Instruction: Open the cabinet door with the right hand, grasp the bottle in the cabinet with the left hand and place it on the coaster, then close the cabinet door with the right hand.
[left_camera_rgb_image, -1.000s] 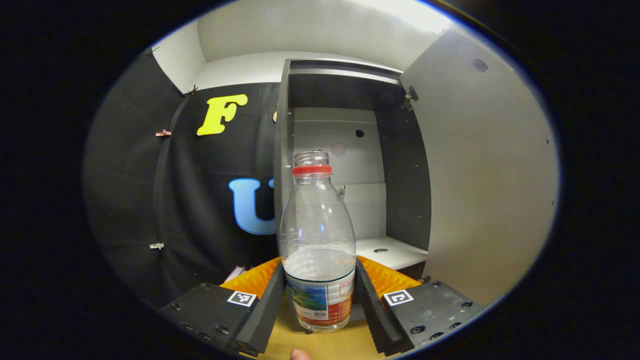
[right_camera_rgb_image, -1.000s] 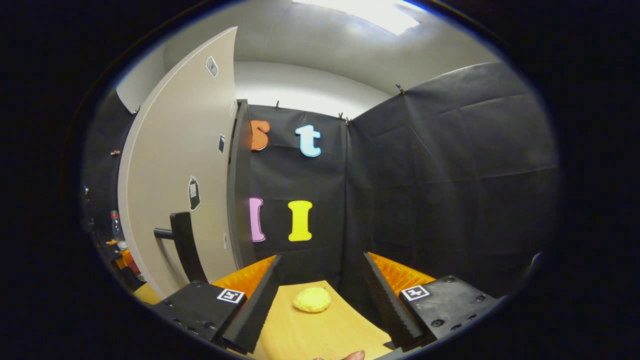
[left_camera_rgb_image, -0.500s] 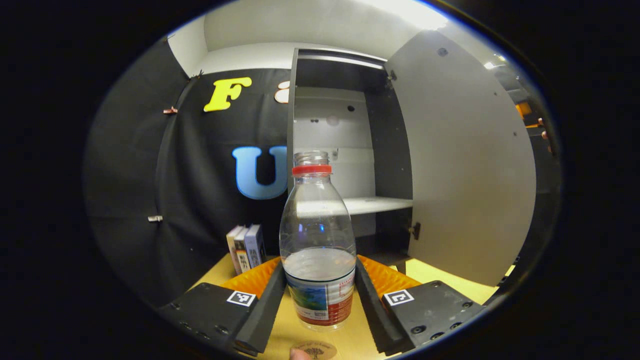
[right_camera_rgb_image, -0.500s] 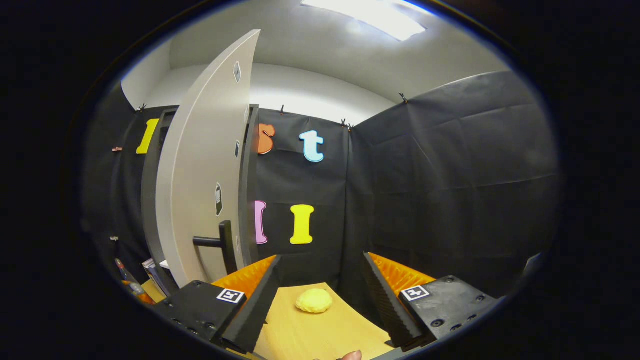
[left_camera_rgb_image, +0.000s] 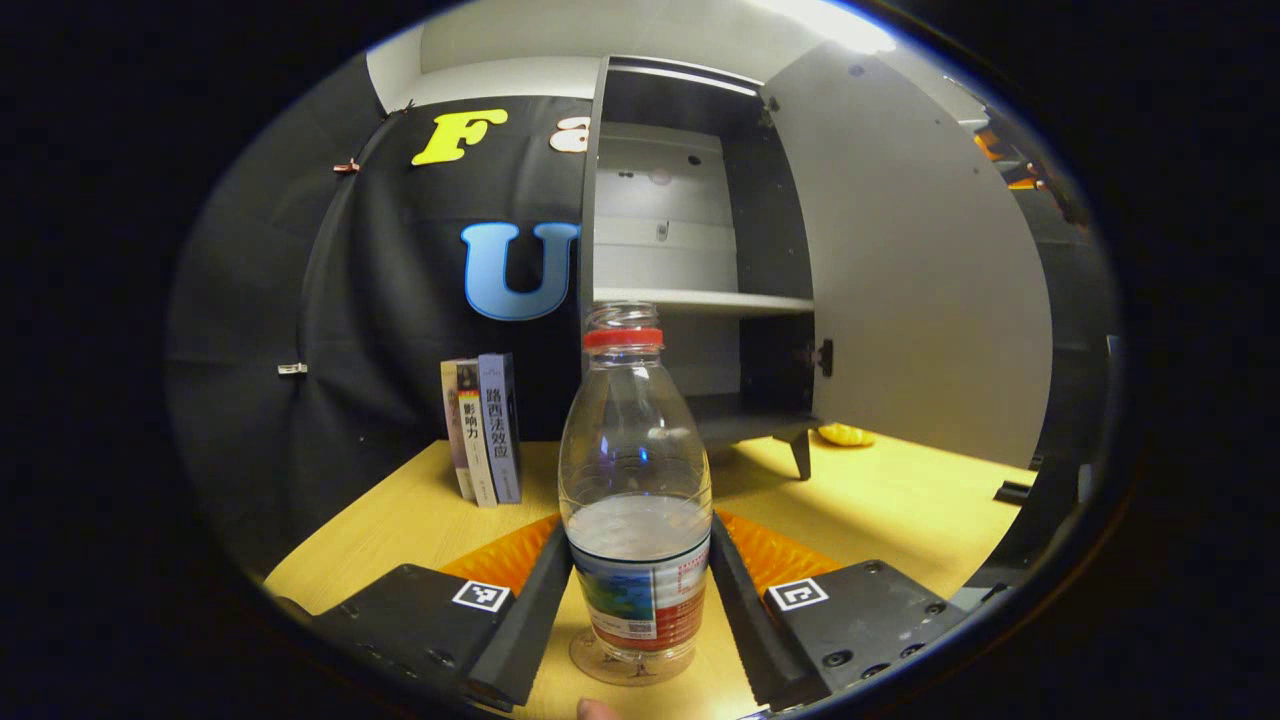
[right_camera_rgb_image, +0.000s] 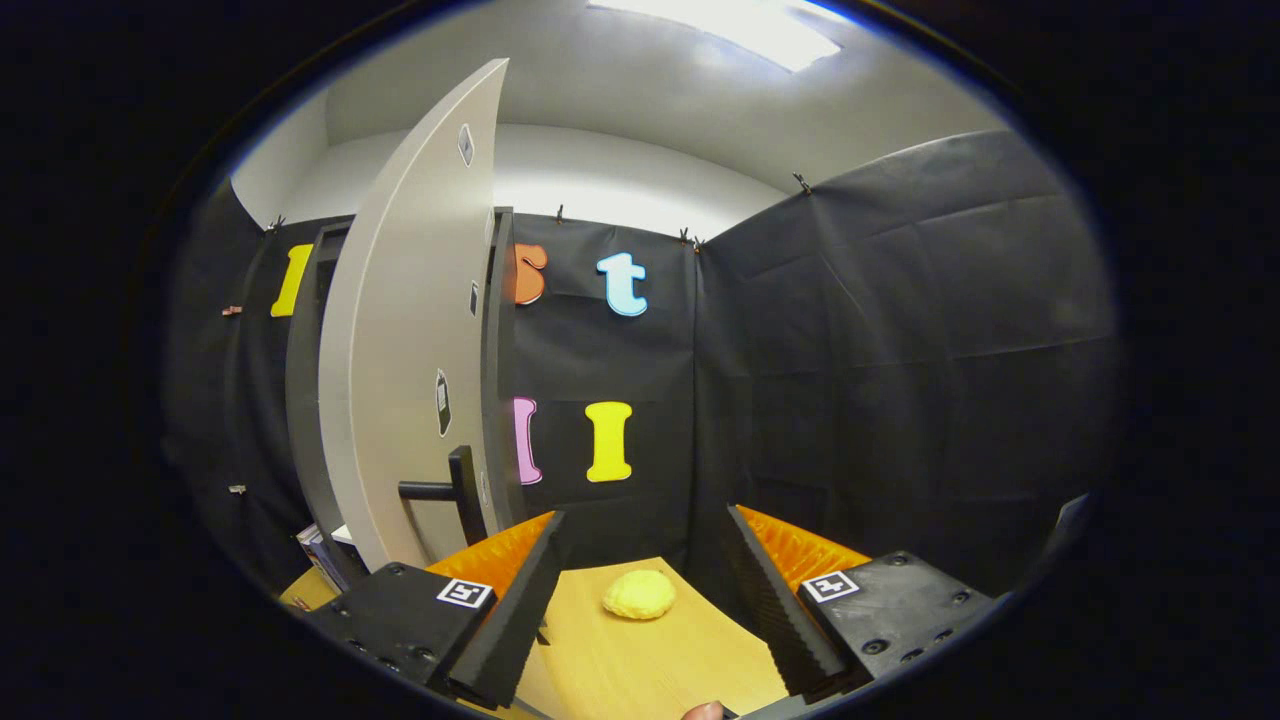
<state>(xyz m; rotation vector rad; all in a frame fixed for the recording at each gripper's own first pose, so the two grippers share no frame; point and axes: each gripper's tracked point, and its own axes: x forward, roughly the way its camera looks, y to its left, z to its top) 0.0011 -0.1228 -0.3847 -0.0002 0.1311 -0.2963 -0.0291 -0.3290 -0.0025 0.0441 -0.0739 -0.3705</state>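
Left gripper view — low over the table (left_camera_rgb_image: 900, 500), facing the open cabinet (left_camera_rgb_image: 700, 250). Right gripper view faces the booth corner; both catch the cabinet door (right_camera_rgb_image: 410, 330).

The left gripper (left_camera_rgb_image: 640, 590) is coming down with the bottle (left_camera_rgb_image: 636, 480), whose base is now sitting over the coaster (left_camera_rgb_image: 630, 668) at six o'clock. The cabinet (left_camera_rgb_image: 700, 250) is sliding toward twelve o'clock, and the table (left_camera_rgb_image: 900, 500) and books (left_camera_rgb_image: 482, 428) are coming into sight.
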